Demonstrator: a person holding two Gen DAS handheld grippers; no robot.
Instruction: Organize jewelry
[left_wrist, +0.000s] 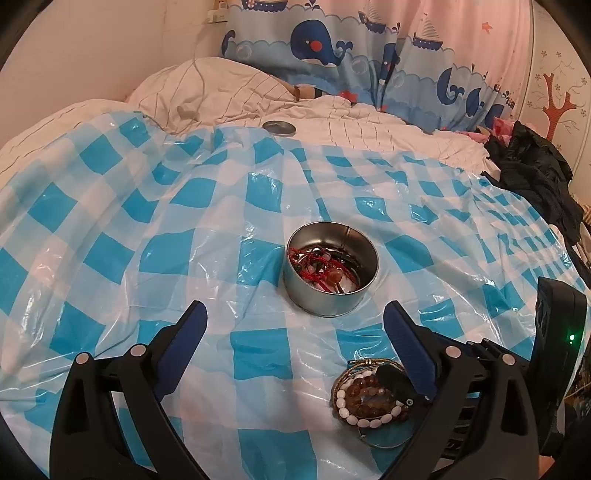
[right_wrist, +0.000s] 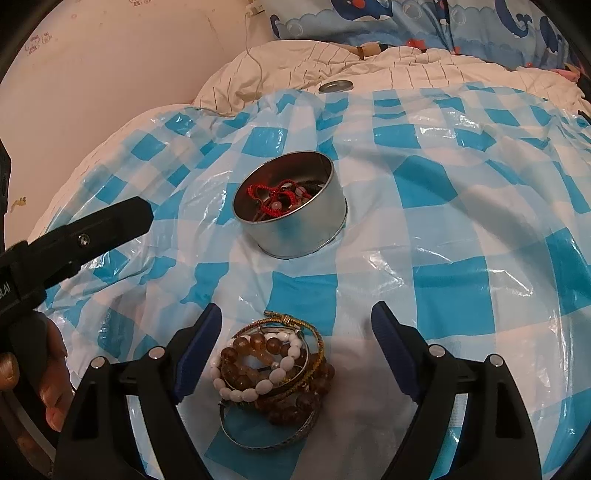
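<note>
Blue-and-white checked plastic sheet (right_wrist: 461, 229) covers the bed. On it a round metal tin (right_wrist: 291, 206) holds red cord jewelry. The heap of beaded bracelets and bangles (right_wrist: 269, 376) lies between the spread right gripper (right_wrist: 295, 332) fingers, untouched. The left gripper (left_wrist: 295, 325) jaws are also spread, empty.

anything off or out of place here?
The tin's lid lies far off on the white bedding, apart from the open tin. A bracelet pile sits loose on the checked sheet, outside the tin.
</note>
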